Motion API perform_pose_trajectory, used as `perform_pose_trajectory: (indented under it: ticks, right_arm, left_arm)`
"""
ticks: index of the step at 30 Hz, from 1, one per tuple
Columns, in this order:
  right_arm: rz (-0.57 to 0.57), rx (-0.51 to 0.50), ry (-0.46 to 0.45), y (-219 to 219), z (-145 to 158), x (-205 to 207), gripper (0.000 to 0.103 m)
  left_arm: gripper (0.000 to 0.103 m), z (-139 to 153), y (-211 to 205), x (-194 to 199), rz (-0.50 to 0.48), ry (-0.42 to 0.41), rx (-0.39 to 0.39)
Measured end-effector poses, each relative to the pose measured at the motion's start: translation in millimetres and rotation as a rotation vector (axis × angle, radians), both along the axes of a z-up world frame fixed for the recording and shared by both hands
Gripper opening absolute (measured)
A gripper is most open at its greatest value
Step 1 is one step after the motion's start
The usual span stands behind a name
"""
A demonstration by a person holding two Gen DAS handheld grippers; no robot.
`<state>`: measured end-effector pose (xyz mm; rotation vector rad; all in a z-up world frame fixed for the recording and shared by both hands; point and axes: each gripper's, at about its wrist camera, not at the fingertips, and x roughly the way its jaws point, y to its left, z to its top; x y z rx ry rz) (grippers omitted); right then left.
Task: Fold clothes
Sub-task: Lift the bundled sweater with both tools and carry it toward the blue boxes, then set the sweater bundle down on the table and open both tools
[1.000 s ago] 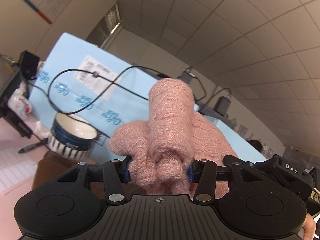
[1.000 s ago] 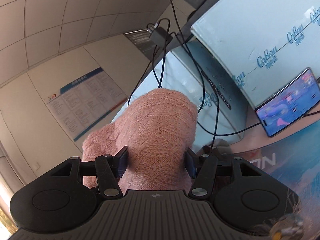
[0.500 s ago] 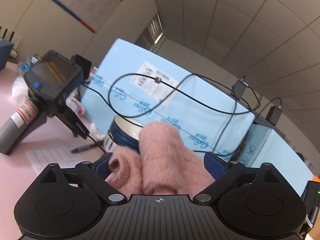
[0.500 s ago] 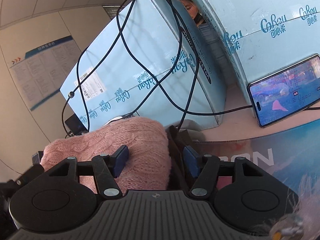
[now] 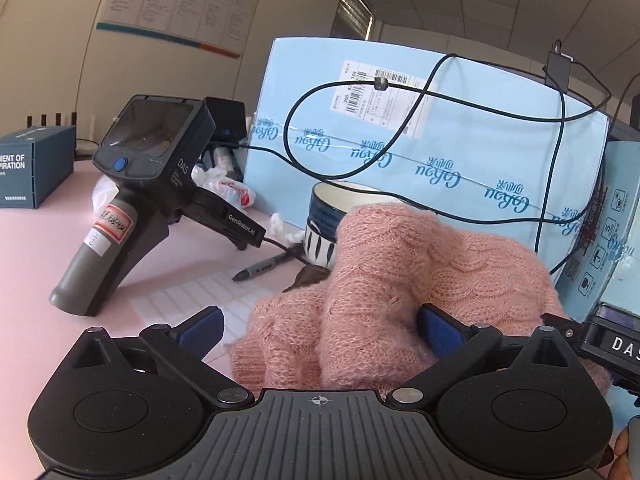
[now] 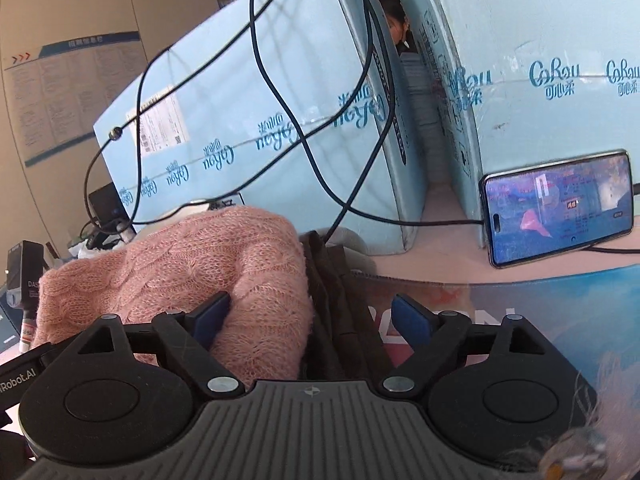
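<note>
Pale blue cartons (image 5: pixel 420 136) fill the upper frame behind a pink bench (image 5: pixel 32 264). At lower centre lies a pink cable-knit sweater (image 5: pixel 400 280), bunched in soft rolls over a dark brown garment (image 6: pixel 332 292). The left claw (image 5: pixel 318 330) and right claw (image 6: pixel 310 320) both stand spread wide, fingers around the knit without pinching it. A striped bowl (image 5: pixel 324 220) sits behind.

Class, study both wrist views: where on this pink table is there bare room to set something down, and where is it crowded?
Free: the pink table between the dark blue box and the spare handheld gripper, and the strip before the phone. Crowded: the striped bowl, marker pen, pink sweater and cables against the blue cartons.
</note>
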<state>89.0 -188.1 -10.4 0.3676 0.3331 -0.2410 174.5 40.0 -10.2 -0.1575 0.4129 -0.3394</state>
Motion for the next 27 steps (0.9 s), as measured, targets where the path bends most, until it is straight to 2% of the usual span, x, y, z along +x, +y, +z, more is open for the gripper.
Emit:
perform_pose_trajectory:
  ticks: [4, 9, 12, 14, 17, 19, 27]
  right_arm:
    - [0.012, -0.006, -0.030, -0.8, 7.5, -16.4, 0.089]
    - [0.000, -0.023, -0.055, -4.0, 14.1, -35.1, 0.092]
    - [0.001, -0.057, -0.077, -1.7, 16.2, -45.2, 0.093]
    - [0.005, -0.065, -0.097, -1.0, 16.5, -51.7, 0.100]
    - [0.023, -0.088, -0.123, 1.7, 15.9, -61.6, 0.101]
    - [0.032, -0.116, -0.143, 4.5, 16.2, -68.1, 0.103]
    - [0.076, -0.272, -0.245, 10.1, 17.8, -83.8, 0.103]
  left_arm:
    - [0.103, 2.0, 0.7, -4.0, 0.015, -0.027, -0.001]
    - [0.103, 10.1, -2.5, -22.4, 0.031, -0.129, -0.015]
    - [0.103, 18.3, -3.5, -42.0, 0.031, -0.161, -0.052]
    - [0.103, 21.9, -4.9, -58.9, 0.018, -0.176, -0.078]
    - [0.103, 22.6, -11.5, -80.7, 0.009, -0.196, -0.071]
    - [0.103, 21.8, -15.6, -91.2, 0.021, -0.217, -0.064]
    - [0.103, 26.0, -32.9, -111.5, 0.152, -0.358, 0.069]
